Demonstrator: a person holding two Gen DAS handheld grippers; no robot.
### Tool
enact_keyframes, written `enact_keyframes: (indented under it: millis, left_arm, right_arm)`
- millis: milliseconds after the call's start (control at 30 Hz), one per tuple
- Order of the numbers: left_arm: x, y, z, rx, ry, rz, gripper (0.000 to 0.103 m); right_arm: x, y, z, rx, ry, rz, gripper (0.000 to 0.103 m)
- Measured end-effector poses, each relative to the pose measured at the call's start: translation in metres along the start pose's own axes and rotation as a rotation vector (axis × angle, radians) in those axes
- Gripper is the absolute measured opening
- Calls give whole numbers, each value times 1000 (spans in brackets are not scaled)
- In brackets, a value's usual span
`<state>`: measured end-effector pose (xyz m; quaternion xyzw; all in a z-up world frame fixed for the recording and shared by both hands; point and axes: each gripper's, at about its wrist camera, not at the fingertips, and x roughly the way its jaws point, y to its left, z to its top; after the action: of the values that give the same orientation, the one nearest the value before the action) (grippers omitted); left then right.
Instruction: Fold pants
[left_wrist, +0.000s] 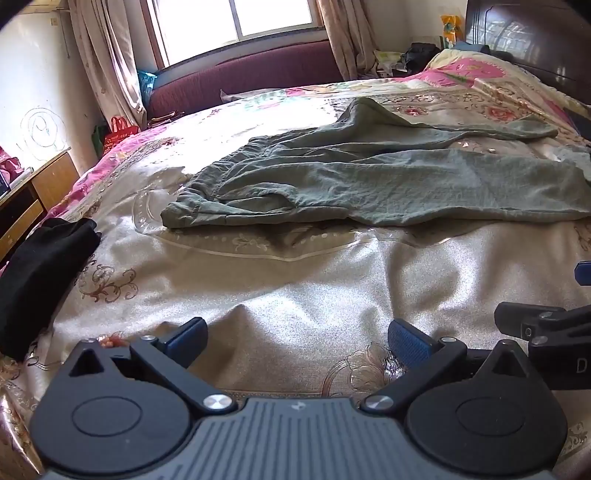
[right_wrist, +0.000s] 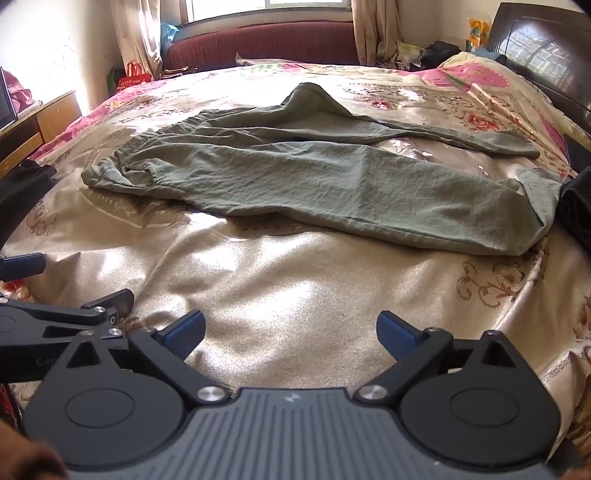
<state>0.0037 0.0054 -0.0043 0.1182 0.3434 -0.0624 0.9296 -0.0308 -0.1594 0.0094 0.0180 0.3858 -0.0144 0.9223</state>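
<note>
The green pants (left_wrist: 369, 173) lie unfolded on the bed (left_wrist: 295, 288), long axis running left to right, mid-frame. Both the left claw (left_wrist: 297, 339) and the right claw (right_wrist: 290, 332) gape wide and empty at lower frame, well short of the cloth, about equally near.

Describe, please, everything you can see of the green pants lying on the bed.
The green pants are a thin, crinkled, cotton-like fabric, lying unfolded and rumpled on the floral bedspread. The gathered waistband sits at the left, and the two legs run rightward, splayed apart, the farther one humped up near the crotch. The nearer leg's cuff ends beside a dark object at the right edge. Neither gripper touches them.
</note>
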Motion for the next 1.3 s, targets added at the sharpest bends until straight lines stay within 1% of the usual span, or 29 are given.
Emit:
enact_keyframes:
  millis: [533, 1300]
  left_arm:
    - [2, 2, -1, -5, 4, -9, 103]
    - [5, 5, -1, -19, 4, -23, 103]
  right_arm:
    - [3, 2, -2, -12, 7, -8, 98]
    - [8, 5, -5, -36, 11, 3, 98]
